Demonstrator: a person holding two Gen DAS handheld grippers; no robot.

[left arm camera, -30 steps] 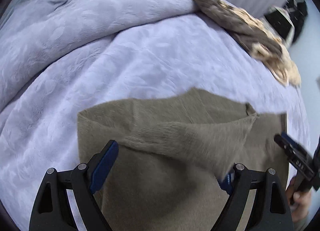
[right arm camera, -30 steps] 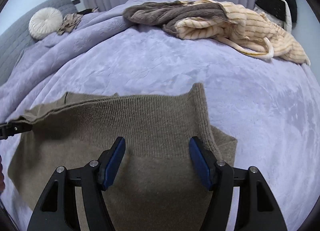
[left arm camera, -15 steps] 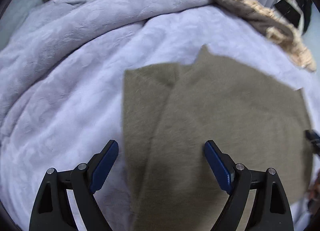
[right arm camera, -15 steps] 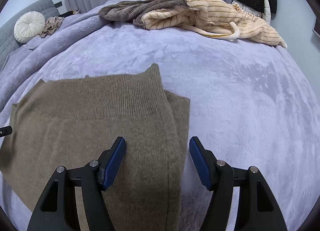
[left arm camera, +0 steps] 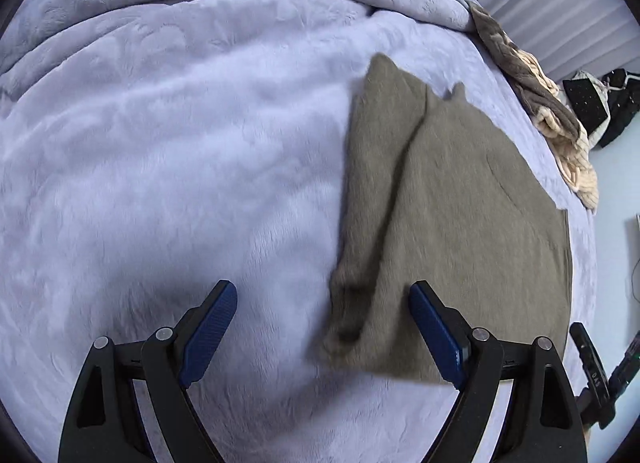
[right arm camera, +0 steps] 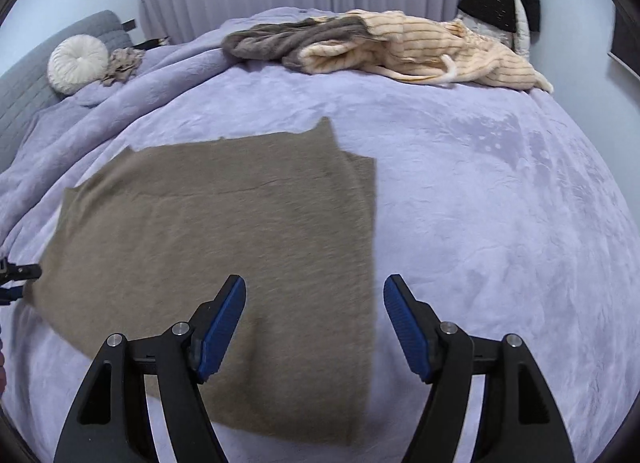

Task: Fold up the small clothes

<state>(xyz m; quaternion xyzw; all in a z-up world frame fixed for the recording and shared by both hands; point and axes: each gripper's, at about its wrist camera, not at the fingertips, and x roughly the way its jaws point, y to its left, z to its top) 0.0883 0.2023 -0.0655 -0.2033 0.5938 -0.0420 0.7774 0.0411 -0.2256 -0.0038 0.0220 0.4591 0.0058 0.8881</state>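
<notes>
Right wrist: right gripper (right arm camera: 314,329) opening, downward-tilted.

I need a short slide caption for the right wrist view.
Open right tool above a folded brown knit garment on a lilac bedspread.

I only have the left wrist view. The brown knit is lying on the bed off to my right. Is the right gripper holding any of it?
Observer: No. The right gripper holds nothing; its jaws are opening, and the brown knit garment lies flat beneath it.
Operator: What's at the head of the bed?
Observer: A round white cushion rests against a grey headboard.
Operator: And that pile past the garment?
Observer: A grey fleece bunched with a cream striped top.
</notes>
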